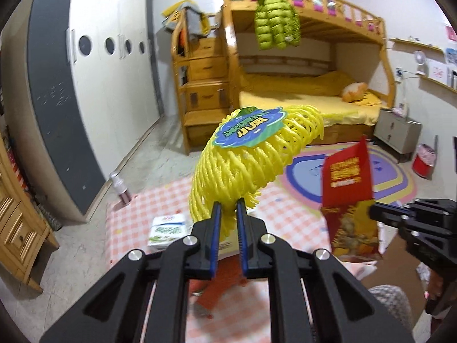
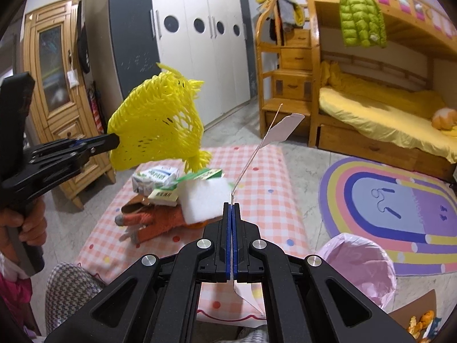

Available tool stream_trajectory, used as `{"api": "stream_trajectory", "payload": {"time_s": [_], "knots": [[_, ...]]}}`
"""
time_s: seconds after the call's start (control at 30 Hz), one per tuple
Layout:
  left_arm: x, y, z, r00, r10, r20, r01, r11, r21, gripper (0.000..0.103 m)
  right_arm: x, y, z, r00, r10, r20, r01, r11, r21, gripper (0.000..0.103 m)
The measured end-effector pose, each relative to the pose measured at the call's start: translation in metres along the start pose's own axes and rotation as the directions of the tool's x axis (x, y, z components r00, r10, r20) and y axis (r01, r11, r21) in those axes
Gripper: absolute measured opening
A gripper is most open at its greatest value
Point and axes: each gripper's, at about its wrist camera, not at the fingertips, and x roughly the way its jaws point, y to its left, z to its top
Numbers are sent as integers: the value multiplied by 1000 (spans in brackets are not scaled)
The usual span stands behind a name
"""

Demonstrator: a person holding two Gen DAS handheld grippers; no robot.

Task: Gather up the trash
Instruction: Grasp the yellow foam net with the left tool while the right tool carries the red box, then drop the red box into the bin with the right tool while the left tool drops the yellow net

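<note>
Both grippers held trash above mat (image 2: 265, 171).
Left gripper (image 1: 227, 206) pinched net (image 1: 242, 165); right gripper (image 2: 232, 207) clamped packet (image 1: 347, 188). Only right view showed pink bin (image 2: 360, 263), two cartons (image 2: 155, 175).

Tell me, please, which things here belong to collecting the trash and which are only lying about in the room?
Part of the job:
- yellow foam net, held in the left gripper
- red snack bag, held in the right gripper
- milk cartons on the checked mat
- pink-lined bin

Only lying about:
- green jacket
- bunk bed
- rainbow rug
</note>
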Motion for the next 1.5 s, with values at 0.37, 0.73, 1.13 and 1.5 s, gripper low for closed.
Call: {"api": "stream_trajectory", "payload": {"time_s": [0.37,0.73,1.13,1.5], "knots": [[16,-81,18,984,-177,6,176,984,27,9,-46,-72,-12,982,-183,52,177,979,101,0],[107,-187,3,929,-326,-174,341,938,59,10,-18,-164,-74,927,-354,-120,373,898,233,0],[163,-229,6,902,-357,-243,379,924,52,49,26,-233,-106,910,-347,-229,410,837,363,11],[131,-184,4,951,-239,-195,250,968,35,53,-1,-201,-82,938,-309,-155,344,875,341,16]]}}
